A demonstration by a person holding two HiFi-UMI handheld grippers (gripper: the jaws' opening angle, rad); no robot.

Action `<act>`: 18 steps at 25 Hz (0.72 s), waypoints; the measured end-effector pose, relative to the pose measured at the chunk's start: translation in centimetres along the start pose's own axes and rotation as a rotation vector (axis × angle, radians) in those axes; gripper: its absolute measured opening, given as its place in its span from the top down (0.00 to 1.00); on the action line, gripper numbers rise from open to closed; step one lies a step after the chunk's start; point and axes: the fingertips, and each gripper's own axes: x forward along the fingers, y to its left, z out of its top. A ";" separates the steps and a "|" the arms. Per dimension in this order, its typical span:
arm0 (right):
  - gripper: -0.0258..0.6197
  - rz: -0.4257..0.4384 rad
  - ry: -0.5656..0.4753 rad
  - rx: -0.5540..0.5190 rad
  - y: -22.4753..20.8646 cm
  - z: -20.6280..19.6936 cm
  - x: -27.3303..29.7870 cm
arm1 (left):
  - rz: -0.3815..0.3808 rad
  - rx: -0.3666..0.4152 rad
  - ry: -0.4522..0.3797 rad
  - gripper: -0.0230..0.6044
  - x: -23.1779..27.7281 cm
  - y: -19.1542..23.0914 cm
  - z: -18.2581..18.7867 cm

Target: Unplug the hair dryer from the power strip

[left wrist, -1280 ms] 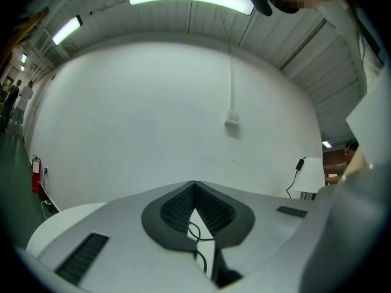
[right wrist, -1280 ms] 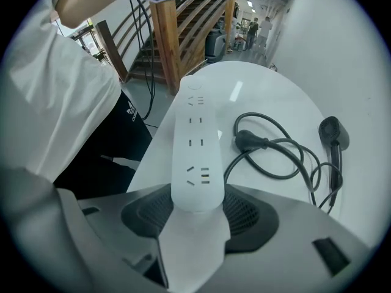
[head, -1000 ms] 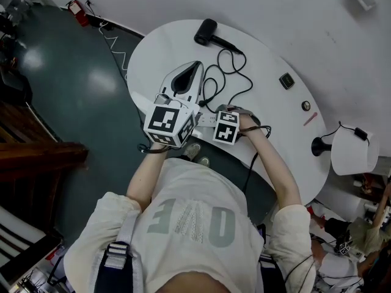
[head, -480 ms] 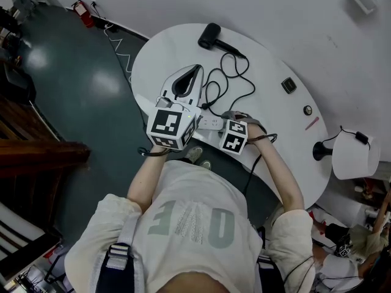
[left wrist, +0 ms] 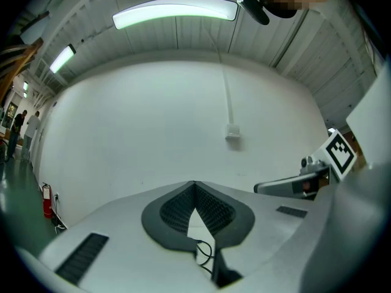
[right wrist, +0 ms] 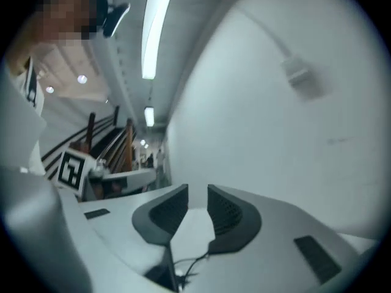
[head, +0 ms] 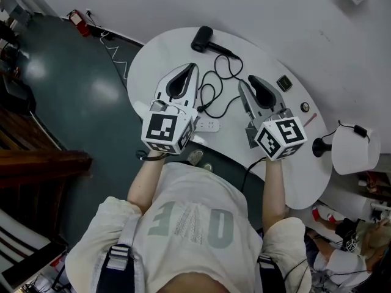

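Observation:
A black hair dryer [head: 203, 37] lies at the far side of the white oval table [head: 159, 54]. Its black cord [head: 221, 72] loops toward the white power strip [head: 208, 126] near the front edge; my left gripper hides where the cord ends. My left gripper [head: 195, 65] hovers over the strip's left end, shut with nothing in it; its tips meet [left wrist: 194, 182]. My right gripper [head: 245, 80] is held up right of the cord, well clear of the strip. Its jaws have just been closing and stand part open [right wrist: 197, 191] with nothing between them.
A small black box [head: 285, 82], a round knob [head: 305, 107] and a pink pen [head: 310, 119] lie on the table's right side. A black stand [head: 319, 146] and a white shade [head: 353, 151] sit at the right edge. Dark floor lies to the left, with a red extinguisher [head: 76, 18].
My right gripper has lifted off the power strip, swung to the right and turned to point across the table, with its jaws narrower. My left gripper has risen slightly.

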 end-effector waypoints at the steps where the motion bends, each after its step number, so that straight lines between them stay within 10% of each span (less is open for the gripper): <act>1: 0.85 -0.089 -0.106 0.049 -1.1 2.0 -1.1 | -0.002 0.011 0.000 0.95 0.1 -0.4 0.3; 7: 0.96 -0.447 -0.261 0.099 -3.5 2.5 -5.5 | -0.008 0.053 -0.001 0.95 0.0 -1.9 1.0; 18: 0.96 -0.428 -0.209 0.027 -2.1 0.9 -4.5 | 0.005 0.042 0.018 0.95 -0.2 -1.9 -0.2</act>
